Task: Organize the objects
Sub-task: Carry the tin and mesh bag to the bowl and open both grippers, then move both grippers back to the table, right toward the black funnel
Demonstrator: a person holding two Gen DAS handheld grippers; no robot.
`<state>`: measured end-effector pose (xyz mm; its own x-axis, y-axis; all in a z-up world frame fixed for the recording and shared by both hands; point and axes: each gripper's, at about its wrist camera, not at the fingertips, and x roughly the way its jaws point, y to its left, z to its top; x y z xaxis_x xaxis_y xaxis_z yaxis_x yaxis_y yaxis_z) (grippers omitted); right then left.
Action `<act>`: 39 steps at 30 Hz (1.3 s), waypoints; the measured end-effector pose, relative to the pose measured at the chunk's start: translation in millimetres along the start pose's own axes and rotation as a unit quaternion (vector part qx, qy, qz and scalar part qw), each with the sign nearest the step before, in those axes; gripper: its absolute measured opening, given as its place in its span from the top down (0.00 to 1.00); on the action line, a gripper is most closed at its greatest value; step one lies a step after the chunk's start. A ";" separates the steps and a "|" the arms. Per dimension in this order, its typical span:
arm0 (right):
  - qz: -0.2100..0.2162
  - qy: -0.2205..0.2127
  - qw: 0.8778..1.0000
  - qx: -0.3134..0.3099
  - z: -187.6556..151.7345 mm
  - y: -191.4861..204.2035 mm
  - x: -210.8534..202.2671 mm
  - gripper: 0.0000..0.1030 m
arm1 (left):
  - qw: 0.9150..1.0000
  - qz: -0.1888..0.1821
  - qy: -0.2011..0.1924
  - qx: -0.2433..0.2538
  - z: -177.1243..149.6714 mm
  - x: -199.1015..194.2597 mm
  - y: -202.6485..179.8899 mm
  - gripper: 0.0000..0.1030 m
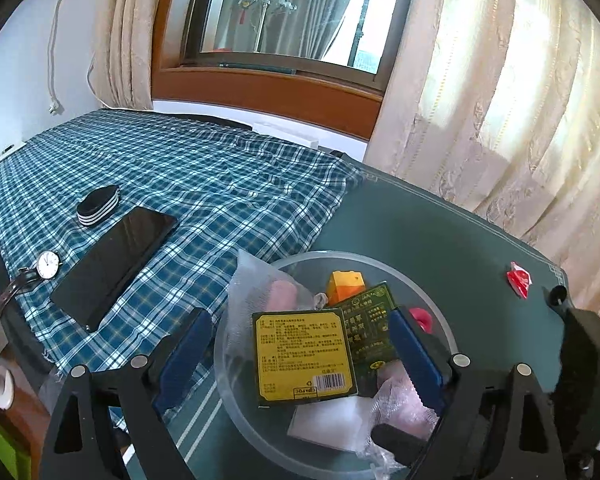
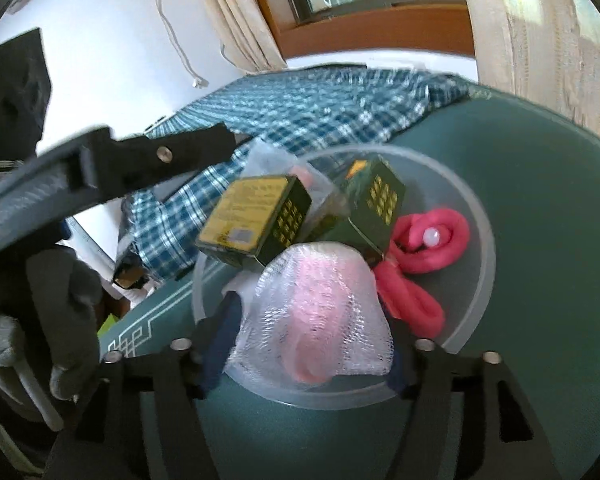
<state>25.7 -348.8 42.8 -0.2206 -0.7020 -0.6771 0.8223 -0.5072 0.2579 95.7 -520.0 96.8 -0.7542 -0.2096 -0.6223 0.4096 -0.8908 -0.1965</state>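
Observation:
A translucent bowl stands on the green table mat. In it lie a yellow-faced green box, a second green box, an orange block, a pink coiled cord and a foam-netted pink item. My left gripper hangs open over the bowl, its blue pads either side of the yellow box without touching it. My right gripper is shut on another pink item in white foam net at the bowl's near rim.
A blue checked cloth covers the table's left part and carries a black phone, a wristwatch and a striped round case. A red wrapper lies on the green mat at the right. Curtains hang behind.

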 end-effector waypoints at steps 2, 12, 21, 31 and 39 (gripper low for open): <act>-0.004 -0.012 1.000 -0.004 1.8 0.5 -6.6 0.32 | 1.000 0.003 -0.002 -0.002 0.4 -2.2 1.3 0.10; -0.015 -0.047 0.998 0.029 -7.6 -19.3 -42.8 0.31 | 1.000 0.011 -0.009 -0.001 -2.1 -12.8 -0.7 0.09; -0.070 -0.032 0.997 0.002 -15.2 -13.1 -31.9 0.31 | 1.000 0.002 -0.006 0.007 -5.9 -15.8 -11.1 0.09; -0.136 -0.019 0.991 -0.008 -15.2 -11.0 -10.2 0.31 | 1.000 0.005 0.005 -0.008 -8.7 -14.1 -6.4 0.08; -0.085 -0.042 0.995 0.031 -16.5 -20.8 -34.1 0.31 | 1.000 0.006 0.001 0.004 -9.2 -17.5 -18.4 0.08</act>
<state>24.7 -306.1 49.2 -0.3983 -0.6421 -0.6551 0.7366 -0.6495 0.1888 106.1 -496.2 104.3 -0.7482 -0.2197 -0.6260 0.4150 -0.8912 -0.1833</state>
